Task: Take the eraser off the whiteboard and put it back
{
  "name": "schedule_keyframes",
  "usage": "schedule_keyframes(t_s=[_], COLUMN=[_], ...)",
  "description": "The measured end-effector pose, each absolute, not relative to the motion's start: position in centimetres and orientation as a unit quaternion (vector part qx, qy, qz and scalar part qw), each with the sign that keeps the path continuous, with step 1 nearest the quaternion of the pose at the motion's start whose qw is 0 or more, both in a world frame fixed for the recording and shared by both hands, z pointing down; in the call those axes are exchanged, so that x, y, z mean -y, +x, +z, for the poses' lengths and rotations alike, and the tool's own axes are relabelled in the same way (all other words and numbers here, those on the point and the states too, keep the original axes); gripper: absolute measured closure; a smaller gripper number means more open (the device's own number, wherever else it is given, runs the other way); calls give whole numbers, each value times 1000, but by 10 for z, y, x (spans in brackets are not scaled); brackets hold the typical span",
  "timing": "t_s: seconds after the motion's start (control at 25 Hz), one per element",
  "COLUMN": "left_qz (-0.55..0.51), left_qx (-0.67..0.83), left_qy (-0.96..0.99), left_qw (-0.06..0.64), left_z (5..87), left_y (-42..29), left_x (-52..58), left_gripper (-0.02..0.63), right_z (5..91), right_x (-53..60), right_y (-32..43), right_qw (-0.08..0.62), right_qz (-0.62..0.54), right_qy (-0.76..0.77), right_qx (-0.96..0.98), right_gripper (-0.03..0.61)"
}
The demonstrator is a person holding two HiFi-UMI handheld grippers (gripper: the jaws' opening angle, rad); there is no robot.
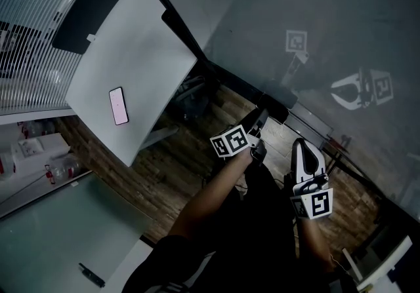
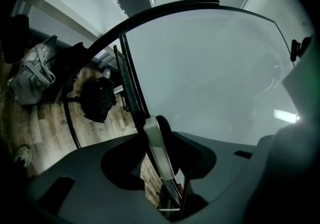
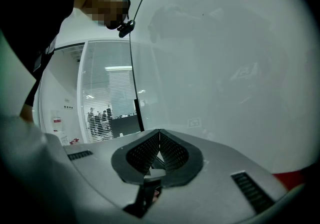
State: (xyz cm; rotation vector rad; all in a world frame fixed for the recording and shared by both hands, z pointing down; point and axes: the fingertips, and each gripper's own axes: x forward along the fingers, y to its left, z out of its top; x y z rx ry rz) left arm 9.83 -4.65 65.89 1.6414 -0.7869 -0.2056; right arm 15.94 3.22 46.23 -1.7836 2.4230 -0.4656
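The whiteboard [image 1: 328,23] fills the right of the head view as a grey glossy sheet. A dark eraser [image 1: 277,107] sits at its lower edge. My left gripper [image 1: 262,121] reaches up to it. In the left gripper view the eraser [image 2: 159,153] stands edge-on between the jaws, a pale strip with a black rounded top, beside the whiteboard [image 2: 210,77]. Wood floor shows between the strip and the left jaw, so the left gripper [image 2: 162,168] is open around it. My right gripper [image 1: 298,147] hangs lower right, off the board. Its pads meet in the right gripper [image 3: 159,135] view, shut and empty, facing the whiteboard [image 3: 225,67].
A white table [image 1: 131,69] with a phone [image 1: 119,105] stands to the left over the wood floor. A black backpack [image 2: 97,98] and a grey bag [image 2: 32,75] lie on the floor left of the board. A glass partition [image 3: 110,113] stands beyond it.
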Motion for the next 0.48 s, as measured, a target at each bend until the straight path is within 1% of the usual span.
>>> schedule_keyframes(t_s=[0.32, 0.48], left_qz=[-87, -88], left_qx=[344, 349], left_qy=[716, 722], left_qw=[601, 590], left_z=[653, 651], left_y=[97, 95], left_x=[46, 46], left_gripper=[463, 474], right_z=[465, 464], right_x=[-34, -37], right_y=[157, 155], right_qw=[45, 46], right_qz=[-161, -142], right_qy=[-584, -573], right_qx=[-795, -806], right_gripper=[563, 563])
